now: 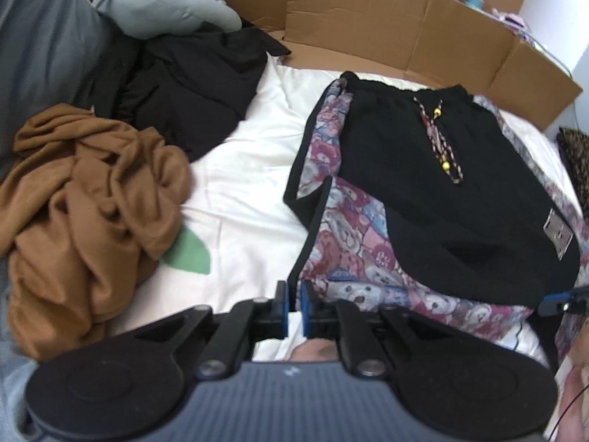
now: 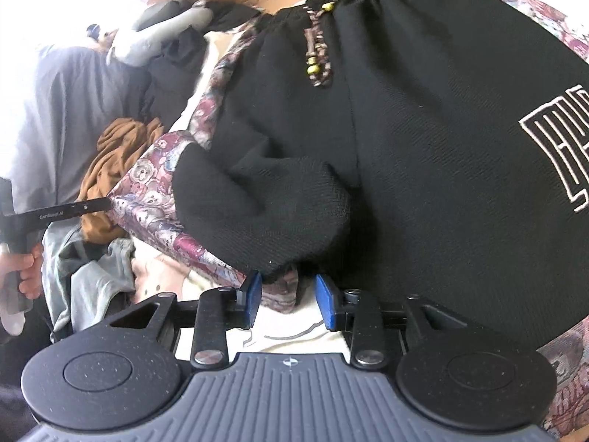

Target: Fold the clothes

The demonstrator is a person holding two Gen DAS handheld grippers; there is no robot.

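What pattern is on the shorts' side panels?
Teddy bears in maroon, pink and blue on the shorts; left wrist view shows it best.

The pair of shorts (image 1: 423, 191) in the right half of the left wrist view is black, with side panels in a teddy-bear print of dark red, pink, pale blue and cream. Its drawstring (image 1: 440, 140) is braided in dark red and cream and carries yellow beads. A grey woven label (image 1: 558, 235) sits at the right edge of the frame. The crumpled garment (image 1: 88, 191) at the left is plain caramel brown. The bed sheet (image 1: 250, 169) in the centre is white with a green leaf shape (image 1: 189, 252). The loose garment (image 1: 191, 95) in the upper left is black. The cardboard wall (image 1: 386, 29) along the top is light brown. The gripper pads (image 1: 304, 307) at the bottom are blue.
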